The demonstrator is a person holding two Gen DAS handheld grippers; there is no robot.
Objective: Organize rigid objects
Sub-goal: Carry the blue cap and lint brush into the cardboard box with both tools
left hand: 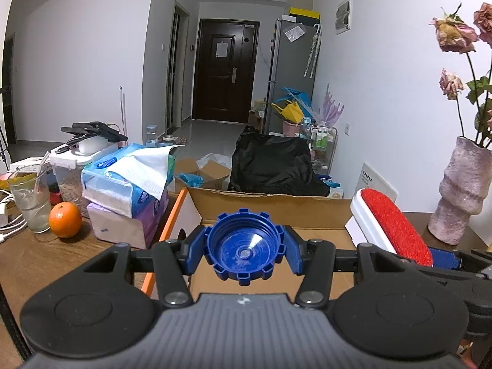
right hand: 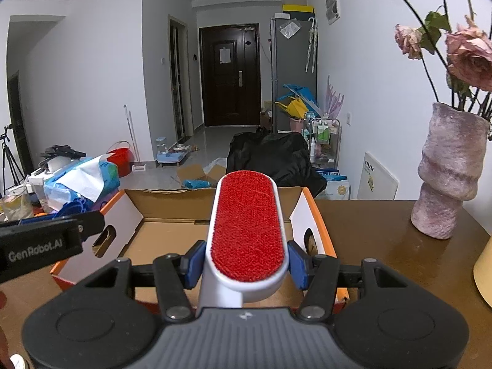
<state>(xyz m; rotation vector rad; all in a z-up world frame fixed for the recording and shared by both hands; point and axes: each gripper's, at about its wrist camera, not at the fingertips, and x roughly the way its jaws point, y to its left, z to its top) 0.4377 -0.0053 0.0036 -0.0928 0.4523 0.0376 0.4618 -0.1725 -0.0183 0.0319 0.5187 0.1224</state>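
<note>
Here the open cardboard box (right hand: 160, 233) waits on the bench (right hand: 384, 246). Right tongs (right hand: 247, 264) clamp the red lint brush (right hand: 247, 224), left tongs (left hand: 244, 250) pinch the blue cap (left hand: 244, 244), both poised over it, likely for dropping in.

Brown table (right hand: 384, 233) bears cardboard box (right hand: 172, 198), vase (right hand: 446, 172), orange (left hand: 65, 220).

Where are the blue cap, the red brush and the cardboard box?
blue cap (left hand: 244, 247): left wrist view, its hollow inside.
red brush (right hand: 247, 226): right wrist view, the red pad.
cardboard box (right hand: 169, 198): right wrist view, its far inner wall.
</note>
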